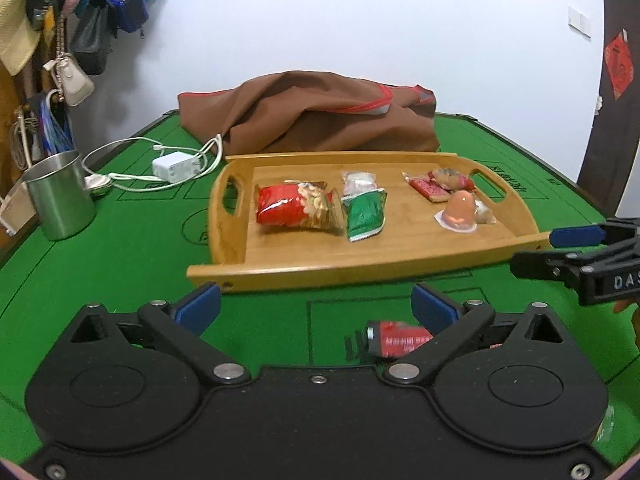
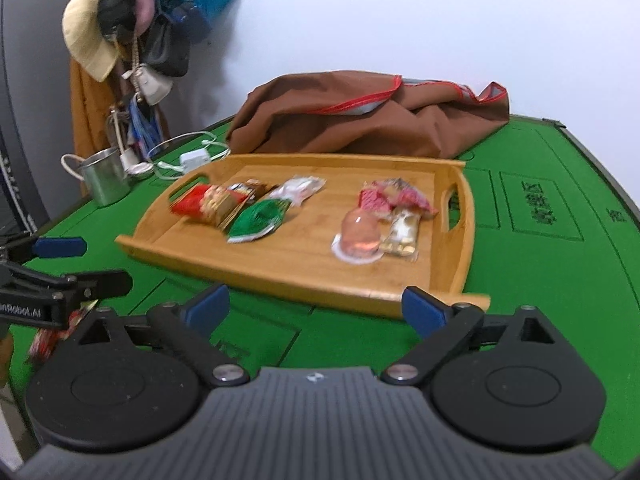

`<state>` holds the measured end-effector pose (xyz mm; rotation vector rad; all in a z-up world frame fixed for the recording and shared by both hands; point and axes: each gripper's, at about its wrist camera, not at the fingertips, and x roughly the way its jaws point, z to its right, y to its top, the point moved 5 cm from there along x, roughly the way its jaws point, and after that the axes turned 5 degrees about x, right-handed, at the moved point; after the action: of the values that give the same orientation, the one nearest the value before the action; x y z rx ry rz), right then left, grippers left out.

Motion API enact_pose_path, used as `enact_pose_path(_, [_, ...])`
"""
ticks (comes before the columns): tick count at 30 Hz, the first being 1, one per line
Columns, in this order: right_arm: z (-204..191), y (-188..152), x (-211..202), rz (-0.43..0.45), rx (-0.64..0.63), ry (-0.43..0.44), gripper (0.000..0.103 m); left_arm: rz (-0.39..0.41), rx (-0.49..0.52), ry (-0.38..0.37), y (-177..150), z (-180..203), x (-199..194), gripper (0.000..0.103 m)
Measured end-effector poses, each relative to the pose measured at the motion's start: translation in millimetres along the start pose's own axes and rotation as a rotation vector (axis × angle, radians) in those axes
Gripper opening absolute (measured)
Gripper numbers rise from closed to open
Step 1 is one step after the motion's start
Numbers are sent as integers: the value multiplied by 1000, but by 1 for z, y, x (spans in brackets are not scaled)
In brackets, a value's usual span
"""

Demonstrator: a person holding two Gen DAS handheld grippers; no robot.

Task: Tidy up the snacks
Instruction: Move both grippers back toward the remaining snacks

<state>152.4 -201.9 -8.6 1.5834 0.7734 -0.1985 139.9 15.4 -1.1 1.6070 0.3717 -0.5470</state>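
Observation:
A bamboo tray (image 1: 288,268) (image 2: 304,276) sits on the green table. In it lie a red peanut bag (image 1: 296,208) (image 2: 208,202), a green packet (image 1: 364,214) (image 2: 258,220), a white packet (image 1: 358,180) (image 2: 298,188), red wrapped biscuits (image 1: 438,184) (image 2: 394,198), an orange jelly cup (image 1: 460,210) (image 2: 358,234) and a gold-wrapped snack (image 2: 404,234). A small red packet (image 1: 400,338) lies on the felt, partly hidden under my left gripper's right finger. My left gripper (image 1: 316,306) is open and empty. My right gripper (image 2: 316,306) is open and empty before the tray; it shows at the right of the left wrist view (image 1: 560,250).
A brown cloth bag (image 1: 312,120) (image 2: 372,116) lies behind the tray. A steel mug (image 1: 58,196) (image 2: 105,176) and a white charger with cable (image 1: 176,166) (image 2: 195,158) sit at the left. Bags and hats hang on a rack (image 2: 132,40) at the far left.

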Motion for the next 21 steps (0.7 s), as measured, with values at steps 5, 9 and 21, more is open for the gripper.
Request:
enact_pose_path(5, [-8, -22, -13, -8, -27, 4, 101, 0, -22, 4, -16, -3, -15, 102])
enact_pose_path(9, [-16, -35, -25, -2, -56, -9, 102, 15, -26, 26, -29, -4, -29, 103])
enact_pose_path(21, [-36, -69, -51, 26, -114, -69, 103, 25, -52, 135, -65, -13, -52, 103])
